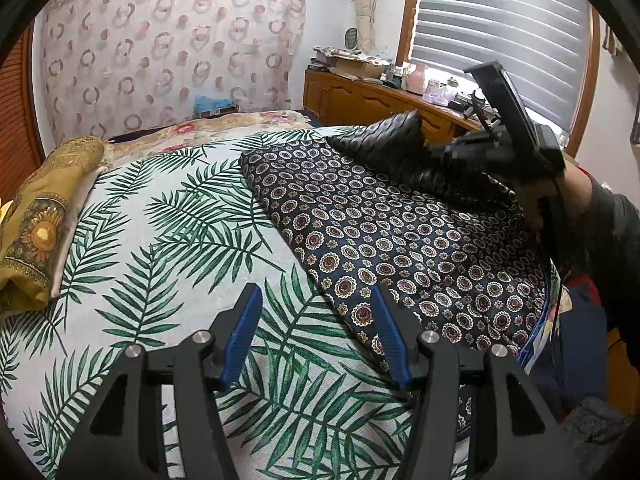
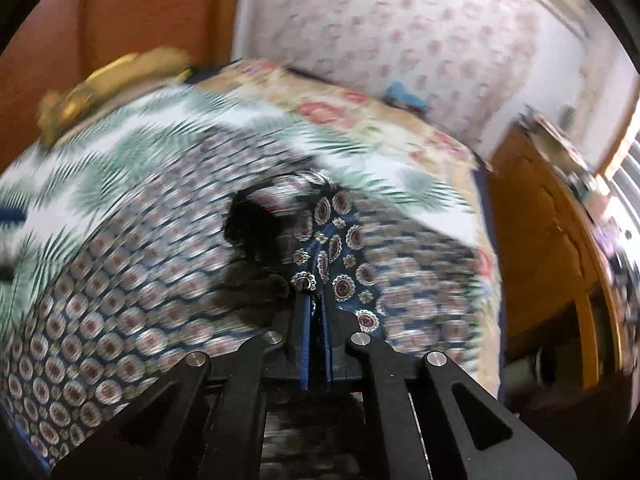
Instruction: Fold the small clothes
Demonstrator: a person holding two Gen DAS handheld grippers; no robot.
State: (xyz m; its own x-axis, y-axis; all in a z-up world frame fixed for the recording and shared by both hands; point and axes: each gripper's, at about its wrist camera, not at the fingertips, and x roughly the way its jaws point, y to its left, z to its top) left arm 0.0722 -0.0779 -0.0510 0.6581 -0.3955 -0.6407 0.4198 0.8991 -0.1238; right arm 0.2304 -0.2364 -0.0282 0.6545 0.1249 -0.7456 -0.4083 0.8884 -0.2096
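A dark navy cloth with a medallion print (image 1: 400,232) lies spread on the leaf-print bed cover (image 1: 160,240). My left gripper (image 1: 316,292) is open and empty, just above the cover by the cloth's near left edge. My right gripper (image 2: 316,296) is shut on an edge of the cloth (image 2: 336,236) and lifts it over the rest of the cloth; its view is motion-blurred. In the left wrist view the right gripper (image 1: 460,148) holds the lifted fold, dark underside showing, at the cloth's far right.
A yellow patterned pillow (image 1: 40,220) lies at the bed's left. A floral blanket (image 1: 224,124) lies at the far end. A wooden dresser (image 1: 380,96) with clutter stands under the window blinds beyond the bed. A curtain covers the far wall.
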